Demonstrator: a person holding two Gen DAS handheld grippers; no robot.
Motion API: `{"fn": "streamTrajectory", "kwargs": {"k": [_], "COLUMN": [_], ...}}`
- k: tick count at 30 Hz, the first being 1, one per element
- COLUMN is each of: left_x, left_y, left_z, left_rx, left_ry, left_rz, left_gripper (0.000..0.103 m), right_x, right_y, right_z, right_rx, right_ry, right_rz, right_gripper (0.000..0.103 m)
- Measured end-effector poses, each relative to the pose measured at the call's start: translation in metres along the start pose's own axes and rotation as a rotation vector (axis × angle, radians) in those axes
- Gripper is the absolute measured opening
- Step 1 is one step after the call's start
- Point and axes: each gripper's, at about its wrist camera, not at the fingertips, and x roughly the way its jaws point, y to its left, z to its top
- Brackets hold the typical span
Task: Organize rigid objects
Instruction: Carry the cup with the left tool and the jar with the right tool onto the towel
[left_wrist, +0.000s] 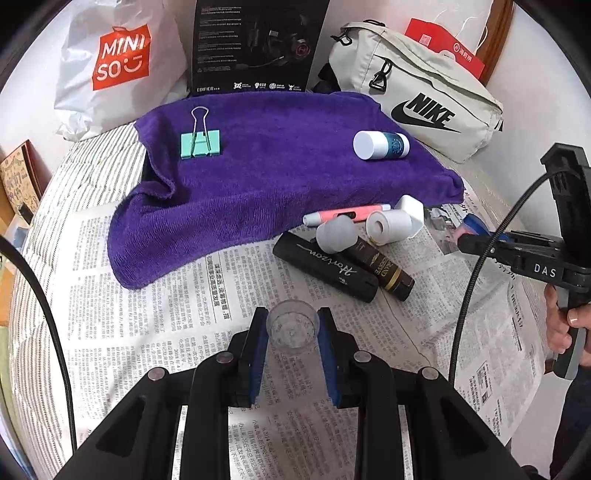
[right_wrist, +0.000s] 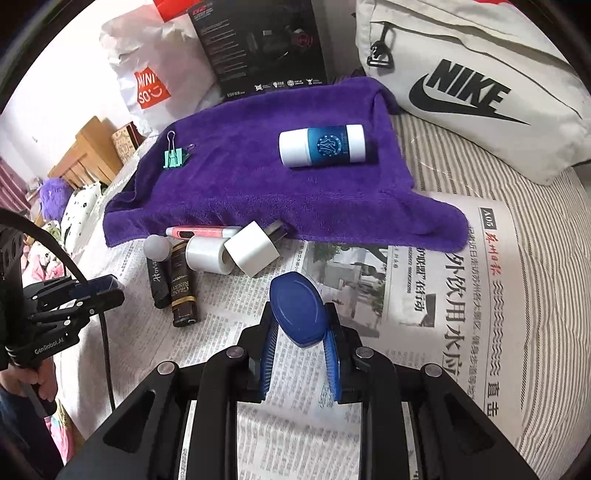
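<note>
Purple towel (left_wrist: 258, 162), mint clip (left_wrist: 200, 144), striped bedding (right_wrist: 546, 229).

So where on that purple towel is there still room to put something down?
Between the green binder clip and the blue-and-white bottle, the purple towel lies bare, its front half too. Crowded: the newspaper beside the towel's front-right edge, around the black tube.

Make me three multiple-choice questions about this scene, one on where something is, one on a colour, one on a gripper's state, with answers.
1. Where does the binder clip lie?
A. on the purple towel
B. on the newspaper
C. in the Nike bag

2. What colour is the binder clip's body?
A. red
B. mint green
C. black

3. What is the left gripper doing?
A. open and empty
B. shut on the pink pen
C. shut on a clear plastic cup

Answers: 1 A, it rests on the towel's far left part. 2 B, the body is mint green with silver wire handles. 3 C, the cup sits between both fingers.
</note>
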Motion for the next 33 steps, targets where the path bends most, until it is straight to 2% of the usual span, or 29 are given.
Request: {"fn": "streamTrajectory", "kwargs": {"k": [9, 19, 29, 33], "left_x": [-0.018, -0.03, -0.025, -0.014], "left_y": [0.003, 0.014, 0.03, 0.036], "left_z": [0.014, 0.045, 0.081, 0.091], "left_rx": [-0.016, -0.019, -0.026, -0.032], "left_ry": [-0.034, -0.074, -0.096, -0.084], "left_rz": [0.007, 0.022, 0.029, 0.027], "left_gripper": [0.026, 0.026, 0.026, 0.026], "right_x": [-0.015, -0.026, 0.002, 0.023], "right_y": [-0.001, 0.001, -0.005, -0.009], "right_z": [0.008, 0.047, 0.091, 0.103], "right_rx": [-0.007, -0.013, -0.025, -0.037], "right_ry": [-0.013, -0.056, -0.037, 0.005], "right_rz": [-0.002, 0.009, -0.018, -0.052], "right_gripper": [0.024, 0.024, 0.024, 0.024]}}
